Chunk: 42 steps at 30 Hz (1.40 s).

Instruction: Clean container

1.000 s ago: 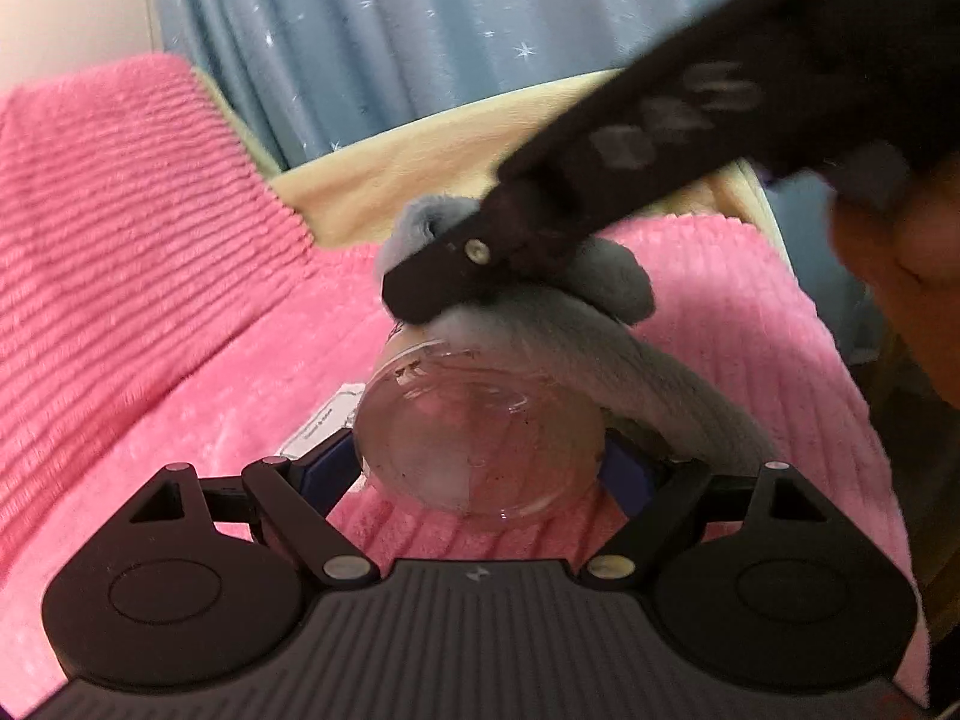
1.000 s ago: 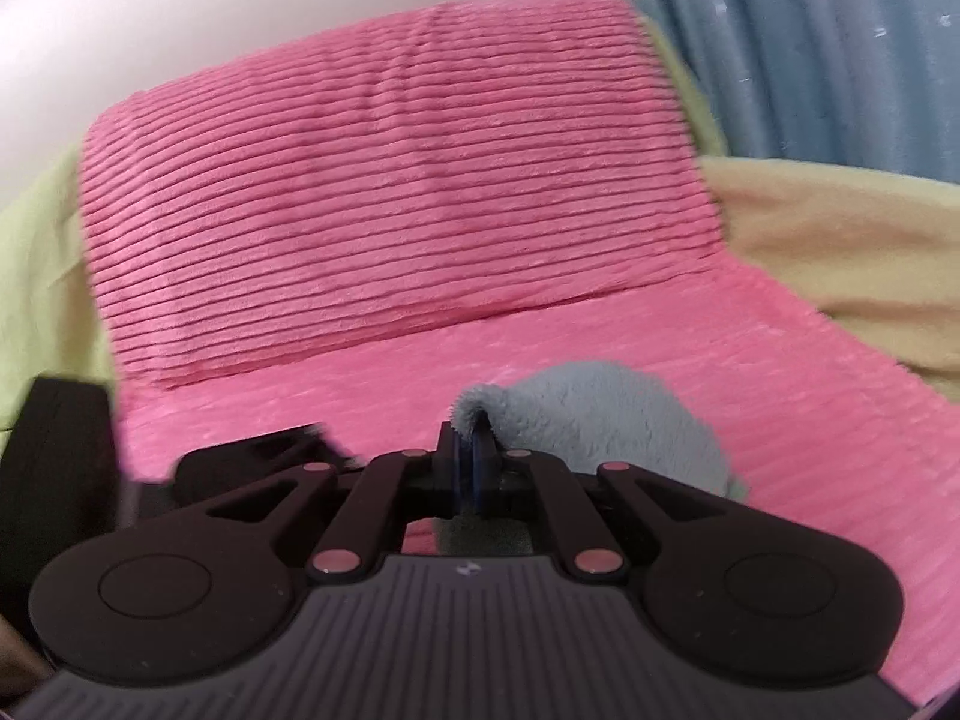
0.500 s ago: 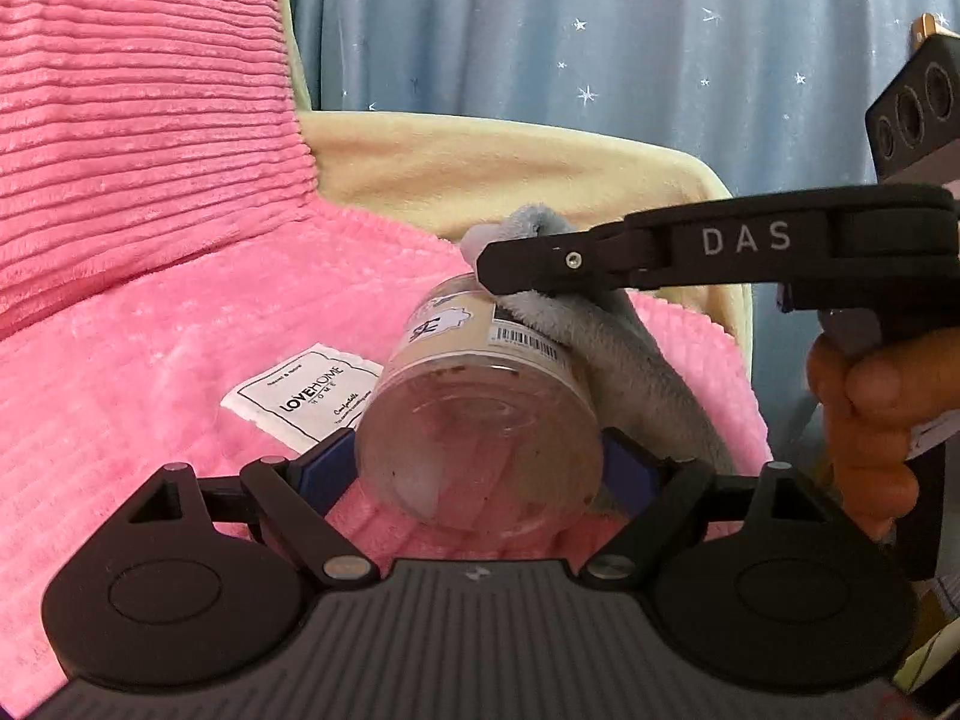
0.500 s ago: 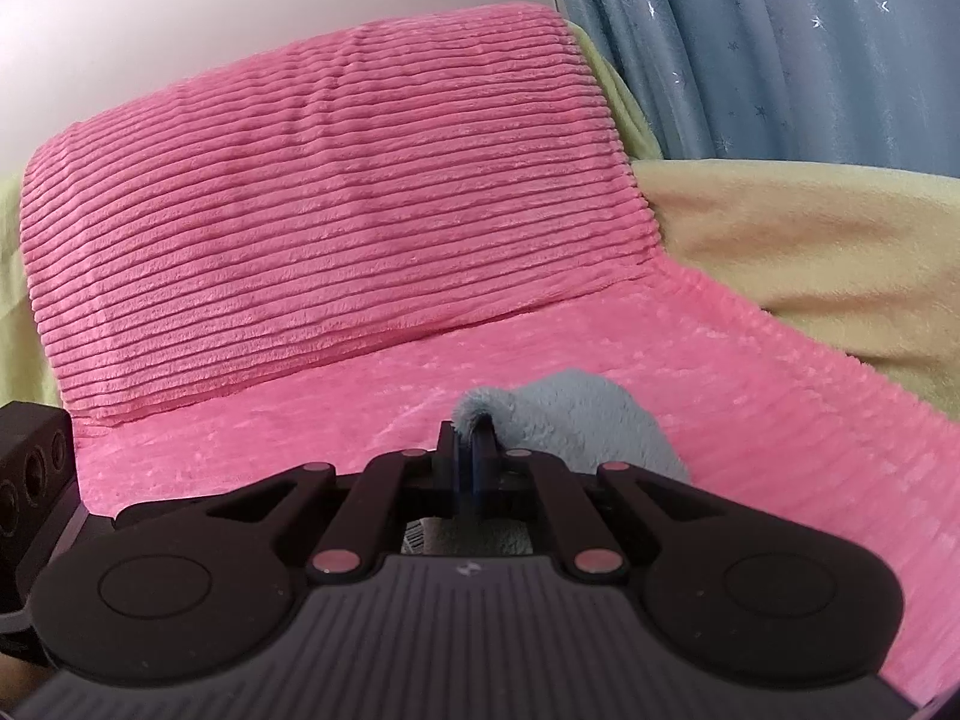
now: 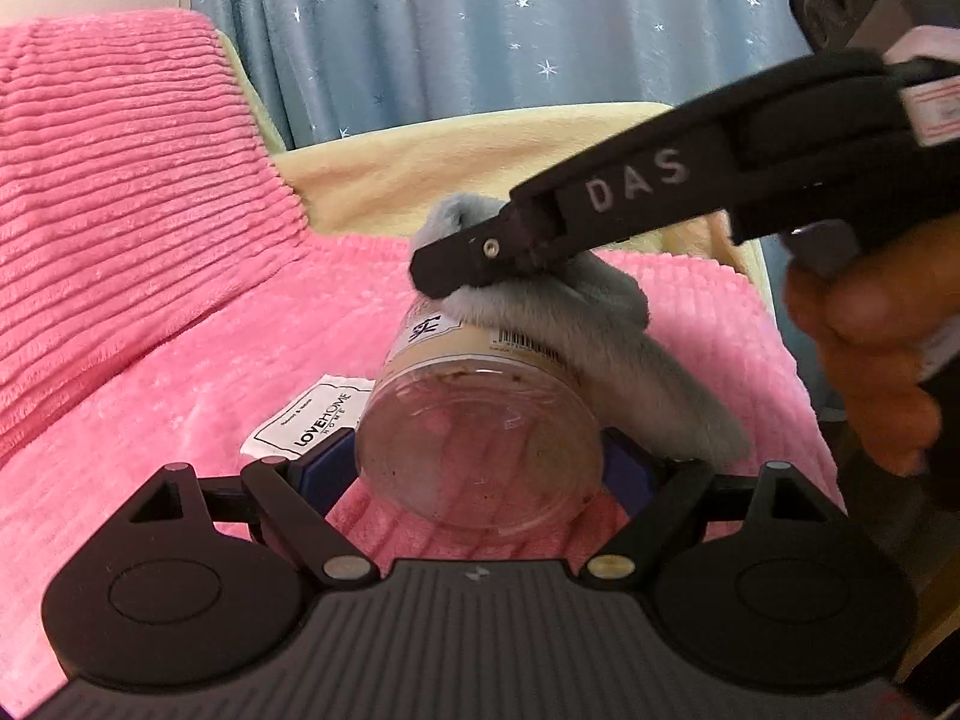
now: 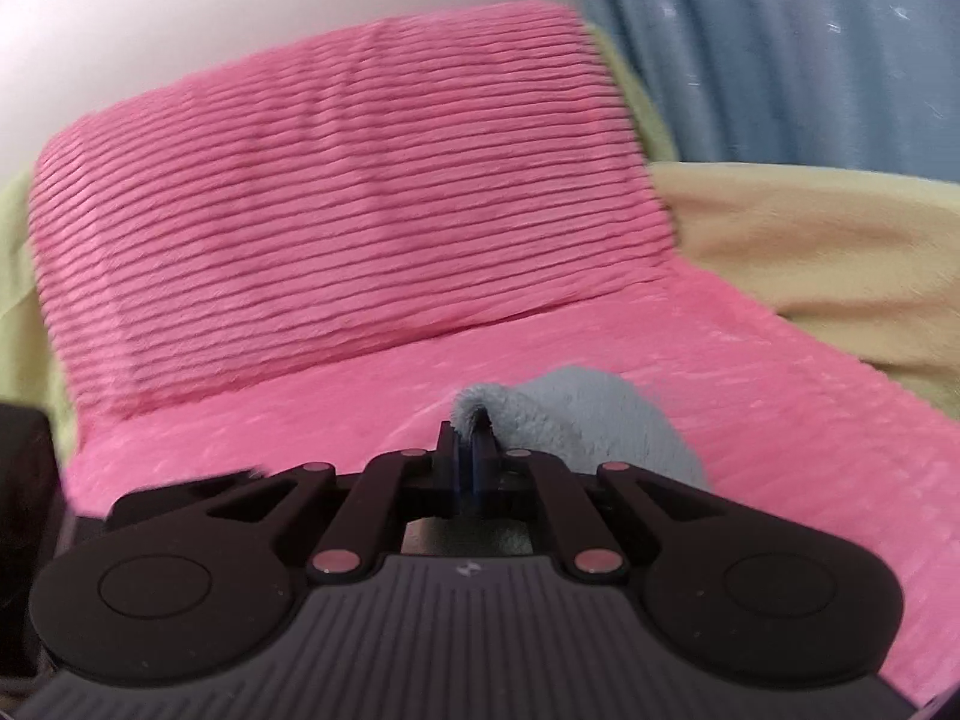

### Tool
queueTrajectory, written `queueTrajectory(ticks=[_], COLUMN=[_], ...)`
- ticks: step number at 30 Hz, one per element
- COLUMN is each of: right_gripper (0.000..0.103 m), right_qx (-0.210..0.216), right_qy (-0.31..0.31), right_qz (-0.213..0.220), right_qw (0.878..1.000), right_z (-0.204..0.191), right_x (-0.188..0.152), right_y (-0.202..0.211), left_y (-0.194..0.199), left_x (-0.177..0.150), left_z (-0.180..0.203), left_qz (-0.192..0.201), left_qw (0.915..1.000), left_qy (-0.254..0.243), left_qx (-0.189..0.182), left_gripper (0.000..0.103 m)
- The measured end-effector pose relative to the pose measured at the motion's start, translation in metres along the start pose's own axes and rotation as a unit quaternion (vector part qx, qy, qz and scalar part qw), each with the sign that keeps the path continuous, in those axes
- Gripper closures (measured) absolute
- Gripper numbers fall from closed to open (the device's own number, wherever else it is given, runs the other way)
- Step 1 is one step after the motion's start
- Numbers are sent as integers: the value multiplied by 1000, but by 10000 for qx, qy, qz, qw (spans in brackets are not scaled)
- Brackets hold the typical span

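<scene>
One clear plastic container [image 5: 480, 444], a jar with a printed label and a barcode, lies on its side in the air, its round base toward the left wrist camera. Brown specks and smears show through the base. The left gripper [image 5: 480, 474] clamps it, one blue pad on each side of the base. A grey fluffy cloth [image 5: 594, 330] drapes over the jar's upper right side, touching the label. The right gripper [image 6: 467, 450] has its jaws closed on a fold of this cloth and presses it onto the jar near the far end. Half a second ago the cloth sat at about the same place, but the jar was tilted differently; the rubbing stroke continues and the jar turns in view, so the outside wipe seems under way, with the inside dirt untouched. A hand [image 5: 870, 348] grips the right tool's handle. Below lies a pink ribbed blanket [image 5: 150, 240] with a white tag [image 5: 312, 420], then a starred blue curtain [image 5: 480, 30] behind.
</scene>
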State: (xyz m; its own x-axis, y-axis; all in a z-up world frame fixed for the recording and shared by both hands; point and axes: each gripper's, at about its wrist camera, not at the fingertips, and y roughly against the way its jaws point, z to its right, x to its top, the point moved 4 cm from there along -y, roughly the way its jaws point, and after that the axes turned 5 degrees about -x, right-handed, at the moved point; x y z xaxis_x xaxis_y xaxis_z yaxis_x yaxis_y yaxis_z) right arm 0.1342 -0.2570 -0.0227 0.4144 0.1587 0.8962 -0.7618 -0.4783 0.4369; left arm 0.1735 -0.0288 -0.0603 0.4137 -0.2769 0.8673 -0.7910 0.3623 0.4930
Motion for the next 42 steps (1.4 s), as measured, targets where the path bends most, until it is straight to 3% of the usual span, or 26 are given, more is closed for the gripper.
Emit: queueTrajectory(ticks=[3,7,9,13,16,19,23,27,33,42], right_gripper=[102,102,102,101,100,101,101,101,101,100], right_qx=[-2,-9,-10,169,392,352,299,246,167,47], right_qy=[18,-18,-60,-23,44,38,30,22,11,-7], right_qz=[6,20,21,-37,-106,-93,-77,-61,-37,-1], right_qw=[10000,10000,10000,9998,9992,9993,9995,9997,9999,10000], right_z=[-1,2,3,-1,-6,-5,-3,-2,1,4], right_x=[0,1,1,2,2,2,2,2,2,2], right_y=[0,0,1,5,10,9,9,9,8,7], left_y=[0,0,-2,-1,-1,-2,-4,-5,2,3], left_x=[1,0,-2,0,3,0,1,4,7,2], left_z=[-4,-19,-22,-15,-2,10,16,9,-14,-15], left_qz=[13,96,17,27,-4,-106,-92,-22,210,151], left_qw=[9997,9936,9921,9959,9999,9971,9950,9984,9967,9976], left_qy=[217,1029,1138,821,-88,-690,-925,-518,737,625], left_qx=[-88,-456,-520,-377,73,289,366,246,-286,-266], left_gripper=[17,15,17,18,18,18,18,17,16,17])
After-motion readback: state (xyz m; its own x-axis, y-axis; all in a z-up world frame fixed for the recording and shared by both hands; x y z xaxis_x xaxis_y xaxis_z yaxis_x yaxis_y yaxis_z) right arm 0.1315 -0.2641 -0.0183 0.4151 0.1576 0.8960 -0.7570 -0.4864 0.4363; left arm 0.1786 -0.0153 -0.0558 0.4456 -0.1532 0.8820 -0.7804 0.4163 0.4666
